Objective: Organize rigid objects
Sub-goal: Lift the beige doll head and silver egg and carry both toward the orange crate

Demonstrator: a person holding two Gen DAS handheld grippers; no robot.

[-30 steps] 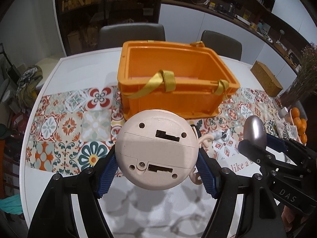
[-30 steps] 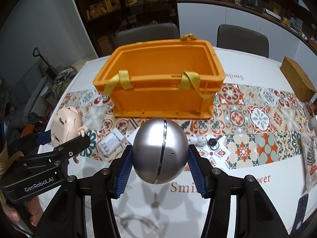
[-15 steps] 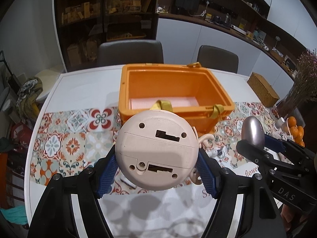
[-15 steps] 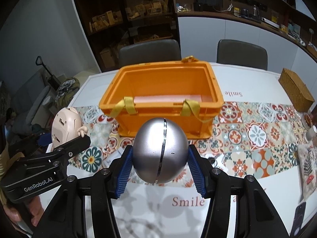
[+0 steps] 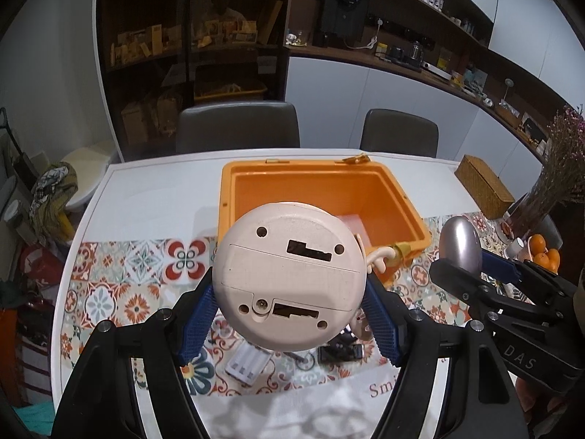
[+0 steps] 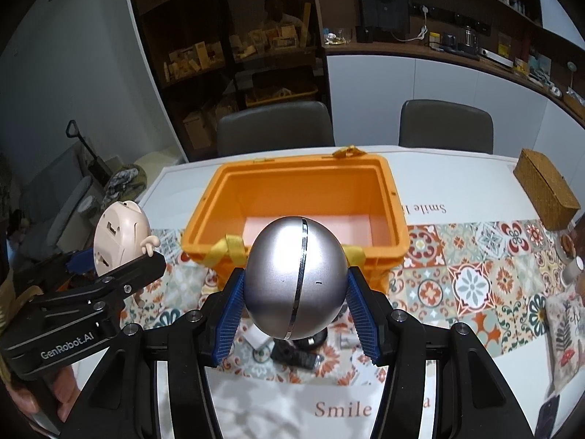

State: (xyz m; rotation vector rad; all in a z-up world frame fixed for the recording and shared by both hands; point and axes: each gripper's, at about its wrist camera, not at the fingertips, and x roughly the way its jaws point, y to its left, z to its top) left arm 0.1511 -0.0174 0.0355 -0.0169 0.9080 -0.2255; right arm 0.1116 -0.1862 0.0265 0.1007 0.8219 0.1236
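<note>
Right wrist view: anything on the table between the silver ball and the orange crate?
No object sits there in the right wrist view: the silver metal ball, held by the right claw, overlaps the orange plastic crate's near wall; only its yellow strap shows.

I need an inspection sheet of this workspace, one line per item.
Surface: white table with a patterned tile runner.
Job's things: orange crate, open; pink toy; silver ball.
Clutter: white battery holder and small dark parts on the runner.
Grippers: left claw shut on pink toy; right claw shut on silver ball.
Cables: nothing seen on the table.
Surroundings: two chairs, shelves, wicker box.
</note>
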